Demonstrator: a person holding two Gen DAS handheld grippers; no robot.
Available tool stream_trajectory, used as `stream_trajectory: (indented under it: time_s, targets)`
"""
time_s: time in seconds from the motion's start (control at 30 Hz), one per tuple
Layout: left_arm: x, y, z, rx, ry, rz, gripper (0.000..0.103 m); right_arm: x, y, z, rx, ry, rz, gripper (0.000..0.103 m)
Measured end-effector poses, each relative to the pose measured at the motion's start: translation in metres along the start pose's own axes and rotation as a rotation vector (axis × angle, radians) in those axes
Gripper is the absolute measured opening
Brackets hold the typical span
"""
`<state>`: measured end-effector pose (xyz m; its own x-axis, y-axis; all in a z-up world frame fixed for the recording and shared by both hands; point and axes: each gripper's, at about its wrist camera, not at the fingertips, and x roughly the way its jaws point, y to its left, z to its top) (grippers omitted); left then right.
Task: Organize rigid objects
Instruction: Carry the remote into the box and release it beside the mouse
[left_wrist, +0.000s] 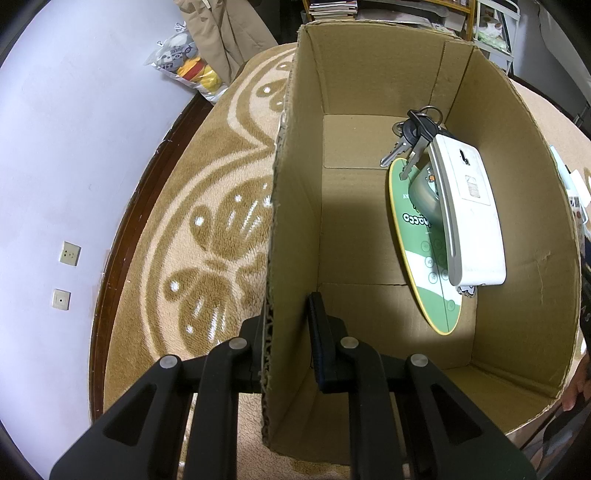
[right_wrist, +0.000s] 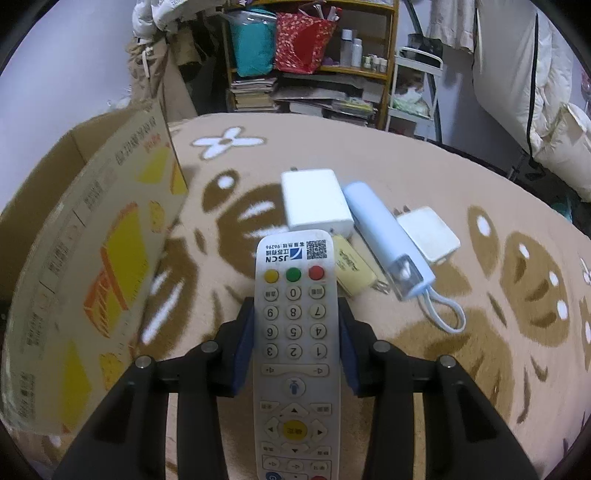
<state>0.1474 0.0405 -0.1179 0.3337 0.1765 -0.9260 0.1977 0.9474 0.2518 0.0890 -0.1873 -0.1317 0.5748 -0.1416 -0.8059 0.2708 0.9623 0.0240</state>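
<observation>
Left tool (left_wrist: 288, 332) is clamped on the near-left wall of the cardboard box (left_wrist: 295, 206), one finger outside, one inside, pinching the corrugated edge. The box sits on the brown-and-cream patterned rug (left_wrist: 207, 236).

Inside the box, toward its right side, I see a white rectangular device (left_wrist: 471, 218) lying on top of a green oval card (left_wrist: 424, 258), with a greyish-green item partly hidden between them. A bunch of keys (left_wrist: 413, 138) rests at the far end of the white device, touching it.

Right tool (right_wrist: 295, 332) is gripping a white remote control (right_wrist: 295, 354) by its long edges, keypad up, the JSCN logo end pointing away from me. It's held above the rug (right_wrist: 480, 295), just right of the box's printed outer wall (right_wrist: 92, 277).

Beyond the remote on the rug there's a white charger block (right_wrist: 314, 203), a yellow item (right_wrist: 352, 269) partly hidden behind the remote, a pale blue cylindrical device (right_wrist: 384, 232) with a clear cap and white cord loop, and a second white charger (right_wrist: 430, 234). These four lie close together, touching or nearly so.

Cluttered shelves (right_wrist: 314, 55) stand behind.
</observation>
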Motion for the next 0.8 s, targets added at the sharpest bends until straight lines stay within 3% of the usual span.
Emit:
stream_trajectory:
  time_s: [0.37,0.8]
  targets:
    - [0.0,0.0,0.0,-0.002,-0.004,0.003,0.015,-0.032,0.018,0.042,-0.008,-0.082,0.089,0.044]
    - [-0.002,0.002,0.001,-0.004,-0.002,0.005,0.016,-0.07,0.062,0.083,-0.014,-0.144,0.267,0.044]
